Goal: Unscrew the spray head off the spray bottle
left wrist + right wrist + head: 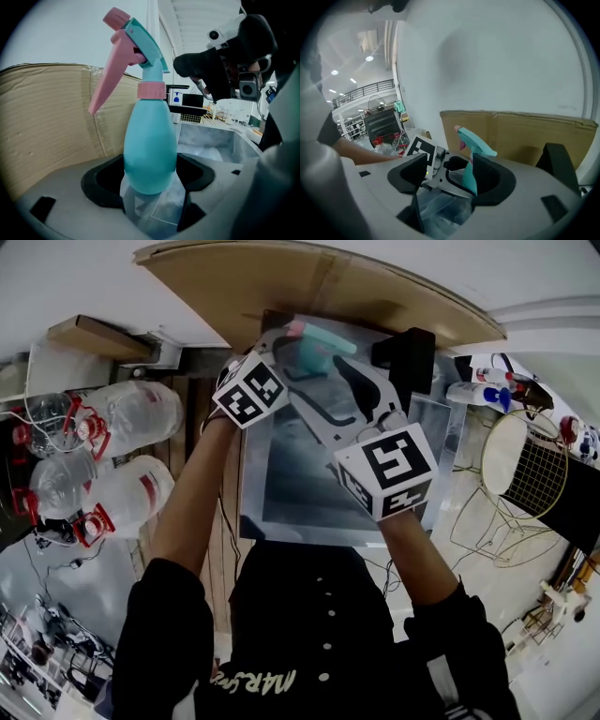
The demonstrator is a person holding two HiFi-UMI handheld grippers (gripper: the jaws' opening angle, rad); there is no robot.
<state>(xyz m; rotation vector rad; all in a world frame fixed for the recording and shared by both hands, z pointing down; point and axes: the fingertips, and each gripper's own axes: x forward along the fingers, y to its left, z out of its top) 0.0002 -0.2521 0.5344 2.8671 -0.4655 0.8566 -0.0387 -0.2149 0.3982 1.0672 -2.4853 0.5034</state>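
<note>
Plainly, the left tool (149,187) is gripping the spray bottle (150,145) low on its rounded teal belly and holding it upright in the air over the grey bench (281,502). The right tool (447,176) is standing with its jaws wide and nothing pressed between them, and the spray head (476,140) is showing just beyond its tips.

To my eye the biggest risk is sitting in that low grip. The body is smooth and tapering, so once a twist is going into the pink collar (151,90), the whole bottle may be turning in the pads instead of the thread loosening. It could also be sliding out and dropping onto the bench. A second risk is the right tool closing on the long pink trigger (110,77) rather than the collar, which would be squeezing out a spray or levering the head sideways. The two tools are also working very near each other, so their bodies may be bumping mid-turn.

As for room, the cardboard sheet (309,282) is standing close behind the bottle on the trigger's side, and a swing that way could be catching it. The near side, toward the person, is looking open. The water jugs (141,413) and the wire basket (530,465) are sitting well apart on either flank.
</note>
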